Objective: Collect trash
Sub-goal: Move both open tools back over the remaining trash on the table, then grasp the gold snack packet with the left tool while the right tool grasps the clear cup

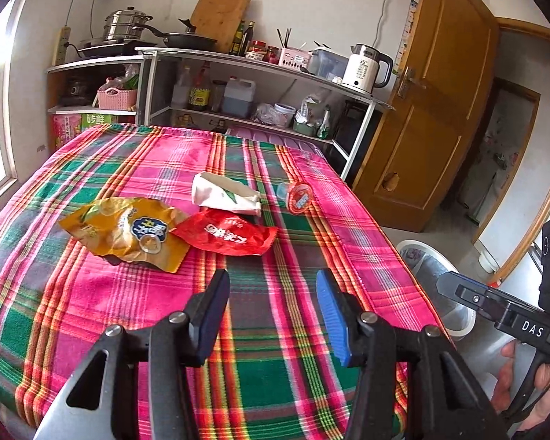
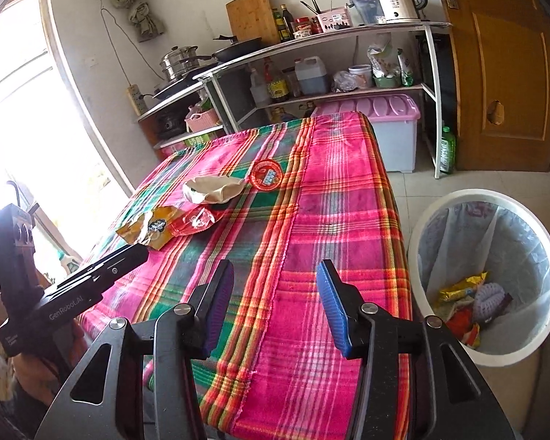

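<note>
Trash — yellow crinkled snack bag (image 1: 123, 233), red foil wrapper (image 1: 226, 236), white paper pouch (image 1: 223, 195) — lies far ahead on your pink plaid tablecloth (image 1: 91, 293); left gripper (image 1: 273, 317) and right gripper (image 2: 275, 308) both gape empty.

This is a home kitchen, modest and lived-in. At twelve o'clock beyond the plaid-covered worktop (image 1: 135, 300) runs a metal shelf unit (image 1: 260, 69) carrying a stacked steamer pot (image 1: 126, 24) on a cooktop, a black frying pan (image 1: 189, 39), a wooden cutting board (image 1: 220, 18) leaning on the wall, sauce bottles (image 1: 242, 38) and a white electric kettle (image 1: 365, 68). Its lower shelf holds oil jugs (image 1: 238, 96) and a pink basket (image 1: 116, 97). A brown wooden door (image 1: 432, 110) stands at two o'clock, a bright window (image 2: 29, 110) at nine o'clock, and a lined trash bin (image 2: 487, 275) on the tiled floor at four o'clock.
</note>
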Demonstrator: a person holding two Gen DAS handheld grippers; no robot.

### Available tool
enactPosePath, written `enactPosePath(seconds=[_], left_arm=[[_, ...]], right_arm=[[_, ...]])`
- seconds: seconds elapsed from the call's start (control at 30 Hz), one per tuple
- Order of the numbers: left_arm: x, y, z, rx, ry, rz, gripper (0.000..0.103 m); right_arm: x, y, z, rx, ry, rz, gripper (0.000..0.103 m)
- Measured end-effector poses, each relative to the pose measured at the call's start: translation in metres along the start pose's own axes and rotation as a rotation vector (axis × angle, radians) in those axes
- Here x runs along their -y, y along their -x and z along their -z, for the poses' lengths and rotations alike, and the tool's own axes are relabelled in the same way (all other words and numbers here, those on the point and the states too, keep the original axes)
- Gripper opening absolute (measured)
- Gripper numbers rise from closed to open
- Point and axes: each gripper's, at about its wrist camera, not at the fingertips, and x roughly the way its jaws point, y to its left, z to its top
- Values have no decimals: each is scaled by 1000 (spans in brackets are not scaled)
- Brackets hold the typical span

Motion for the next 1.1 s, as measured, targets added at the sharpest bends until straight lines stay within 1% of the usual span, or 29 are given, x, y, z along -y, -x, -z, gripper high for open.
enactPosePath(seconds=[0.1, 0.17, 0.47, 0.53, 0.77, 0.93, 1.1], left_arm=[[-16, 1, -4, 10, 25, -28, 55], [-26, 2, -6, 15, 40, -47, 56], [-80, 1, -17, 32, 133, -140, 60], [-92, -2, -21, 26, 159, -154, 65], [-127, -23, -28, -27, 243, -218, 66], [-144, -37, -31, -58, 307, -226, 66], [-146, -46, -35, -71, 320, -218, 66]], right_arm=[[-9, -8, -6, -5, 17, -9, 49], [-14, -14, -11, -9, 26, -18, 53], [-35, -41, -30, -21, 73, -36, 54], [-37, -47, -35, -24, 81, -35, 54], [-42, -71, -56, -28, 97, -21, 55], [-44, -91, -69, -36, 126, -1, 56], [-38, -115, -81, -65, 135, 41, 56]])
